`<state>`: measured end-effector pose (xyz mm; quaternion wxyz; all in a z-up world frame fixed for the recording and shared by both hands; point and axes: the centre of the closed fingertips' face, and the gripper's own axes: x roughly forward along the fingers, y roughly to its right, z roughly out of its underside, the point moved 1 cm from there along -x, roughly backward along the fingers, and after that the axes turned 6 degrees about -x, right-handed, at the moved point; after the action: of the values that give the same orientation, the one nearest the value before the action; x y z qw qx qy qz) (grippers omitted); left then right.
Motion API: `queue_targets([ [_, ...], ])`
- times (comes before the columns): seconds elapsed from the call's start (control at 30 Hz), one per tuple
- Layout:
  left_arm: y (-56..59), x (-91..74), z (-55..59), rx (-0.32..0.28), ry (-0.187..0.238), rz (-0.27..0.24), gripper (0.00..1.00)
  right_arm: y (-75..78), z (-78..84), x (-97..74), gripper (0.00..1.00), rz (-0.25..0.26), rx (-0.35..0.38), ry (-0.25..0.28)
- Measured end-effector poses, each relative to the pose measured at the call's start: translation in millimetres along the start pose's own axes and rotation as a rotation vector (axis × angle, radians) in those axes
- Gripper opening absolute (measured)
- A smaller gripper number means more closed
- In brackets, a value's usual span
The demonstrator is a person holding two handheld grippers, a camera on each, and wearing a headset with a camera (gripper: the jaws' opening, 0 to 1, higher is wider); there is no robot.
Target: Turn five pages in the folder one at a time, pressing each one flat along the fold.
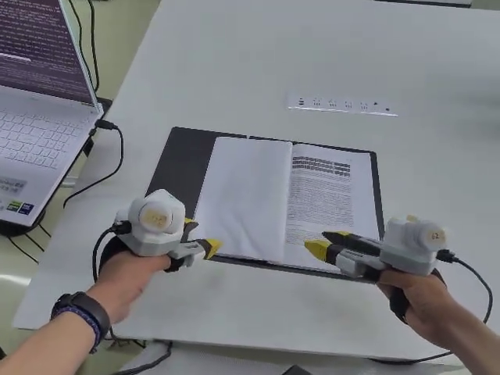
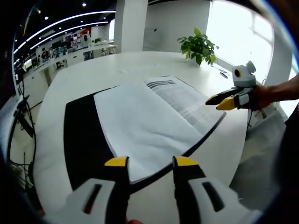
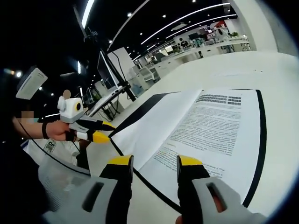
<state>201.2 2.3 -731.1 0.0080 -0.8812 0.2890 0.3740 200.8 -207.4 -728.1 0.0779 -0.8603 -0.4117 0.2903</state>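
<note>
The folder [image 1: 186, 160] lies open and flat on the white table [image 1: 234, 62], close to its near edge. A blank page [image 1: 238, 195] faces up on its left half and a printed page [image 1: 328, 203] on its right, and the two meet at the fold [image 1: 283, 205]. A laptop [image 1: 31, 117] sits at the table's left edge. A socket strip [image 1: 341, 104] is set into the top beyond the folder.

The left tongs [image 1: 208, 248] hover just off the folder's near edge, by the blank page's lower corner, jaws apart and holding nothing. The right tongs [image 1: 317, 248] hang over the bottom edge of the printed page, also apart and empty.

The step in hand looks like picking up the next page. To do it well, the right tongs should probably come in low at the printed page's free near corner. They should close on the top sheet alone, since a deep bite may take several sheets at once. Carrying it over in a gentle arc should avoid a crease. The left tongs can then steady the blank side and run along the fold to press the turned sheet flat.
</note>
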Motion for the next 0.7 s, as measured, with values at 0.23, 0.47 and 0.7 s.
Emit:
queue_targets([
  [0.23,8.5,-14.7,-5.5,0.023,0.017,0.005,0.41,11.3,-6.6,-27.3,0.45,0.049,0.009,0.043],
  [0.47,7.5,-36.3,-15.3,-0.002,0.038,-0.019,0.45,18.7,-16.2,-58.4,0.52,0.097,-0.031,0.071],
  [0.7,5.3,-57.0,-25.0,0.005,0.071,-0.042,0.51,23.1,-22.0,-83.4,0.59,0.135,-0.052,0.107],
])
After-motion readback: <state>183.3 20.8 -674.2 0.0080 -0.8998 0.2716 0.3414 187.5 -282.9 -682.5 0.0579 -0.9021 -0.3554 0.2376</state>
